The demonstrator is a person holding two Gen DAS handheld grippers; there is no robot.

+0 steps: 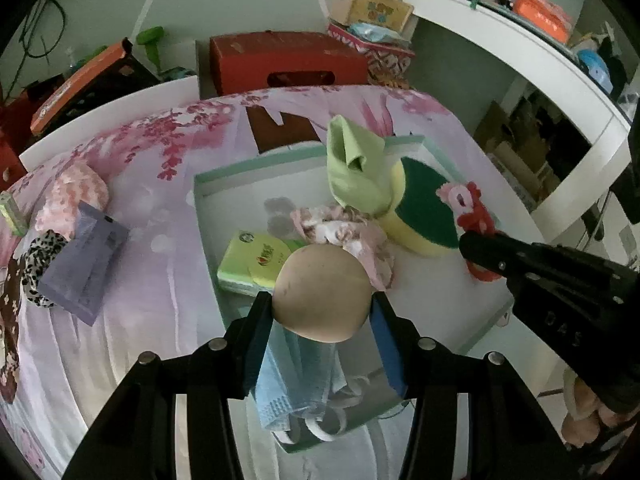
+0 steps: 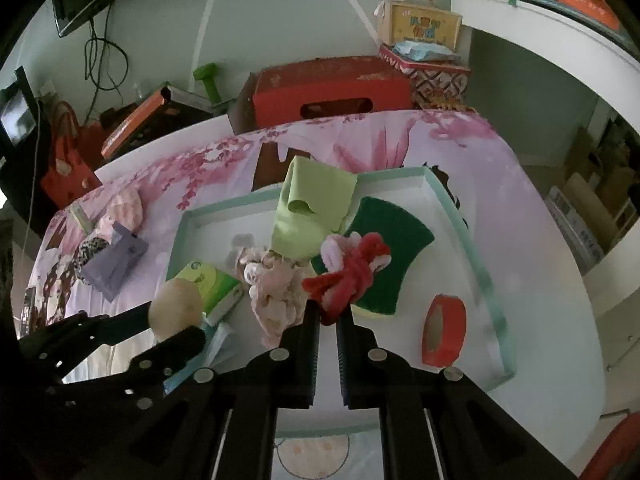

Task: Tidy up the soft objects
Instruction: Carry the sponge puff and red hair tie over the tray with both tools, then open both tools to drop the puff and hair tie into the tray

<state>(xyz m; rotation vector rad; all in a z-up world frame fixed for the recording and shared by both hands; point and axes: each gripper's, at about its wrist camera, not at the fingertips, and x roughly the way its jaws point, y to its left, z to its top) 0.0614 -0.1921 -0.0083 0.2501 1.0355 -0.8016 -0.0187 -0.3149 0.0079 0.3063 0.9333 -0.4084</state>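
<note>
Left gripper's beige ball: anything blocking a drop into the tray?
Partly. The beige round ball hangs over the white teal-rimmed tray, but a green tissue pack and a light blue face mask lie beneath.

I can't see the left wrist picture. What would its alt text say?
The left gripper clamps a beige ball above a shallow white tray on a floral bedsheet. The tray holds a green cloth, sponge and tissue pack.
</note>
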